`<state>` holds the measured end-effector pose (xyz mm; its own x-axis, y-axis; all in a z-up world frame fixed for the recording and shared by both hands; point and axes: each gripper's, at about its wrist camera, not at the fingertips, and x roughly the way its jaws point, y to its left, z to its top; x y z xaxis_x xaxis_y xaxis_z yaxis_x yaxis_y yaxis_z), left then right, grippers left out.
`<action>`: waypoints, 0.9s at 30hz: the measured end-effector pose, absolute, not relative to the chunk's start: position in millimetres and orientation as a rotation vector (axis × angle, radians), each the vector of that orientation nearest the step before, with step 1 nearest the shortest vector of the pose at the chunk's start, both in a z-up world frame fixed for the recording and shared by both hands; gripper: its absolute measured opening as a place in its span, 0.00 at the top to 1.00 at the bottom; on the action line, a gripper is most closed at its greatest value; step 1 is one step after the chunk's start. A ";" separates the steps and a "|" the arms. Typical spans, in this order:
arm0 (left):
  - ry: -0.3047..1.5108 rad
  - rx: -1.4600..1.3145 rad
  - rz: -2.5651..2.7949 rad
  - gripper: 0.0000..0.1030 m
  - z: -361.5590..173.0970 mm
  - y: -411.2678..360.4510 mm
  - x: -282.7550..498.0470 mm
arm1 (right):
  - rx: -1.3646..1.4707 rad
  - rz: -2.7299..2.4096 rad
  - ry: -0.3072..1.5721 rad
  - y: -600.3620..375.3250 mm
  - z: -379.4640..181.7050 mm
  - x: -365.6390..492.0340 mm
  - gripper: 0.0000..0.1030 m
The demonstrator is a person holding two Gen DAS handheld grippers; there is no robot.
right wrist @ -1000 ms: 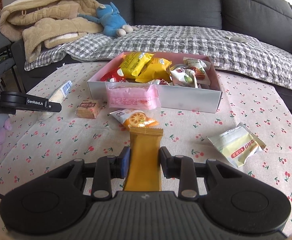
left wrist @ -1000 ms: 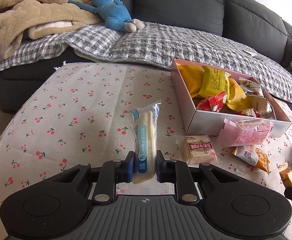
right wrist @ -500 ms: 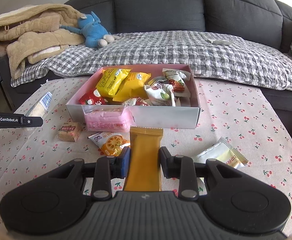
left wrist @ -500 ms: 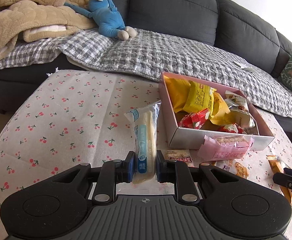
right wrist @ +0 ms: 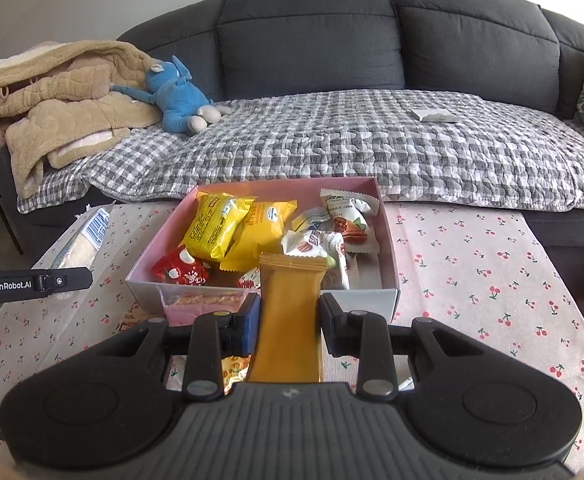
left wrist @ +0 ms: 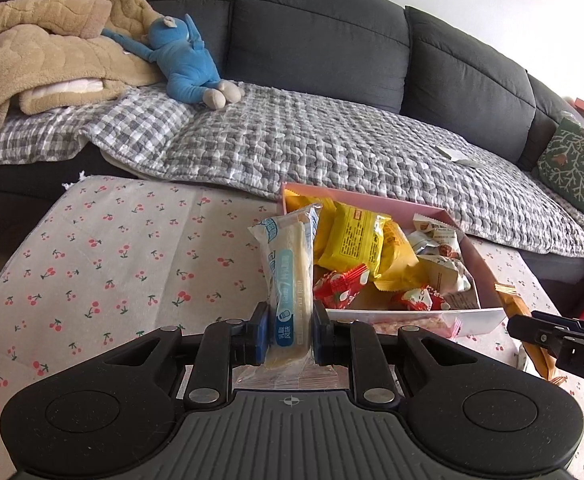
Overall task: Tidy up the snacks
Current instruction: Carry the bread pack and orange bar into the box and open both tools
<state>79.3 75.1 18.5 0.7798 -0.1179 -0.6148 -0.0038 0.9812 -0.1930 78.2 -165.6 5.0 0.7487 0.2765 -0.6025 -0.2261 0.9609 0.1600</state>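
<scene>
My left gripper [left wrist: 290,330] is shut on a long white and blue snack packet [left wrist: 288,276], held above the table just left of the pink snack box [left wrist: 488,280]. My right gripper [right wrist: 290,322] is shut on an orange snack bar [right wrist: 290,312], held over the box's near wall [right wrist: 372,300]. The box holds yellow packets [right wrist: 240,232], red packets [right wrist: 180,270] and white packets [right wrist: 332,236]. The left gripper and its packet [right wrist: 88,236] show at the left of the right wrist view. The right gripper's arm [left wrist: 564,340] with the orange bar [left wrist: 512,304] shows at the right of the left wrist view.
A pink packet [right wrist: 196,308] leans on the box's front wall. The table has a cherry-print cloth [left wrist: 112,264]. Behind it stands a dark sofa [right wrist: 312,48] with a checked blanket [right wrist: 332,140], a blue plush toy [right wrist: 180,96] and beige bedding [right wrist: 52,92].
Both grippers have moved toward the box with their packets. The box looks nearer and lower in both views, and the loose snacks in front of it have dropped out of sight.
</scene>
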 end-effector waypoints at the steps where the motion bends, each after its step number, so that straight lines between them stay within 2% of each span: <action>1: 0.675 -0.183 -0.070 0.82 20.5 71.7 82.2 | 0.092 0.274 0.675 -166.6 5.7 82.0 0.72; 9: 0.645 -0.133 -0.159 0.82 33.8 41.3 108.3 | 0.271 0.283 0.679 -185.8 17.2 113.1 0.72; 17: 0.683 -0.173 -0.258 0.82 19.5 15.6 154.9 | 0.406 0.265 0.709 -190.9 7.9 165.0 0.72; 27: 0.717 -0.151 -0.318 0.82 2.9 -9.6 175.2 | 0.497 0.234 0.715 -199.5 -11.1 202.2 0.69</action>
